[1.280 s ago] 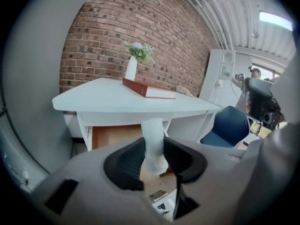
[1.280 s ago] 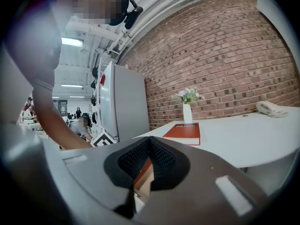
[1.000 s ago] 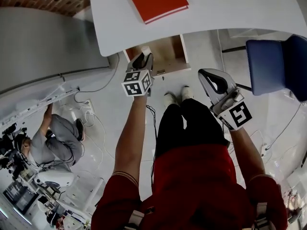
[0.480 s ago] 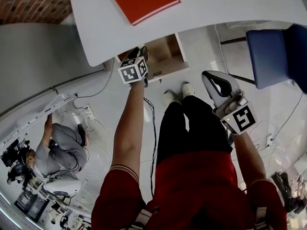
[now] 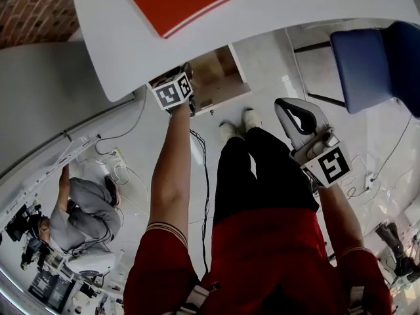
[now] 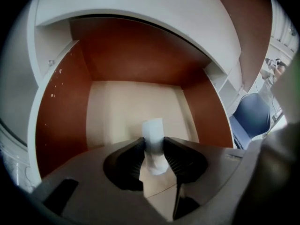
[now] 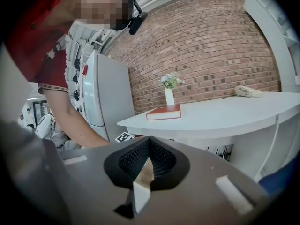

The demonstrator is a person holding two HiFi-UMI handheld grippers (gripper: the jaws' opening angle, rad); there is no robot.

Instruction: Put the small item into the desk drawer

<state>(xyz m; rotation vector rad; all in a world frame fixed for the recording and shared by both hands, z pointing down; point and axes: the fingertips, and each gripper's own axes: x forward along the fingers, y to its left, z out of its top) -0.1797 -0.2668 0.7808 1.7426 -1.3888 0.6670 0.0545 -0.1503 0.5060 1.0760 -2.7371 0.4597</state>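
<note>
A small white item (image 6: 153, 134) is pinched upright between the pads of my left gripper (image 6: 153, 146). It hangs over the pale floor of the open desk drawer (image 6: 126, 104), between the drawer's brown side walls. In the head view my left gripper (image 5: 184, 77) reaches to the edge of the white desk (image 5: 295, 5), at the wooden drawer (image 5: 220, 77). My right gripper (image 5: 289, 107) is held apart to the right, above the person's legs. In its own view my right gripper (image 7: 149, 146) is shut with nothing between its pads.
A red book (image 5: 174, 2) lies on the desk, with a vase (image 7: 169, 95) and a phone (image 7: 248, 91) farther along it. A blue chair (image 5: 374, 58) stands at the right. Another person (image 5: 85, 205) crouches on the floor at the left among cables.
My left gripper has moved forward with the white item, from in front of the drawer to over it at the desk's edge. The right gripper has stayed about where it was.
</note>
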